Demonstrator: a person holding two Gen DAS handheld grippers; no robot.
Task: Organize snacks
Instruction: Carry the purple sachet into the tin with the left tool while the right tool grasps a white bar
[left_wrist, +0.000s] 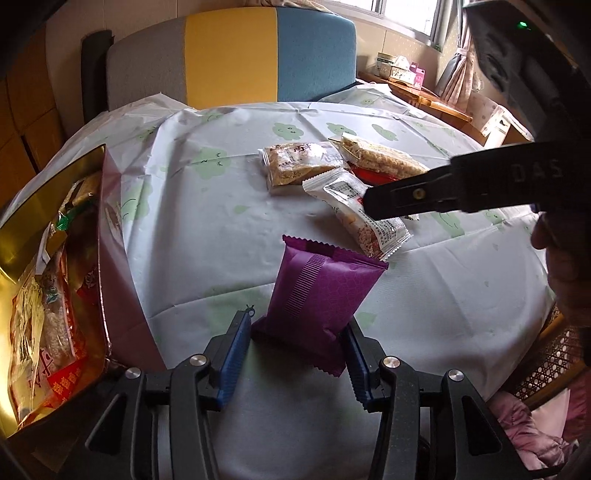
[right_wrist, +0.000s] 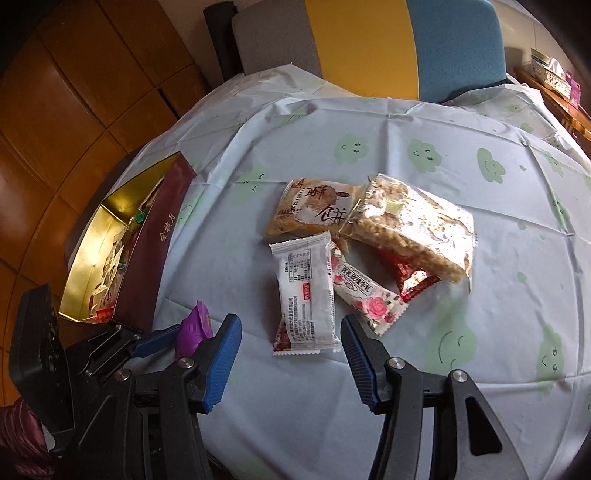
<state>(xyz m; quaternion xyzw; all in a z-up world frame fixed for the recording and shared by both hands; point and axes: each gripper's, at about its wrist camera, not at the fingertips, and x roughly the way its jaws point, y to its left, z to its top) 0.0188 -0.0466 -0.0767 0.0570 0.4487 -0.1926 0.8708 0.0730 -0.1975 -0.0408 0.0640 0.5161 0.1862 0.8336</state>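
My left gripper (left_wrist: 297, 332) is shut on a purple snack packet (left_wrist: 317, 299) and holds it above the table; the packet also shows in the right wrist view (right_wrist: 195, 326). My right gripper (right_wrist: 291, 350) is open just above a white snack bar packet (right_wrist: 304, 291). Behind it lie a rose-print packet (right_wrist: 369, 299), a red packet (right_wrist: 410, 277), a clear puffed-rice packet (right_wrist: 413, 225) and a brown biscuit packet (right_wrist: 314, 210). The gold-lined maroon box (left_wrist: 122, 258) with several snacks inside stands at the left, and in the right wrist view (right_wrist: 155, 251).
The table carries a pale blue cloth with green smiley clouds (right_wrist: 461, 129). A grey, yellow and blue chair back (left_wrist: 236, 55) stands behind the table. A wooden shelf with boxes (left_wrist: 406, 74) is at the back right. The right gripper's body (left_wrist: 461, 188) hangs over the packets.
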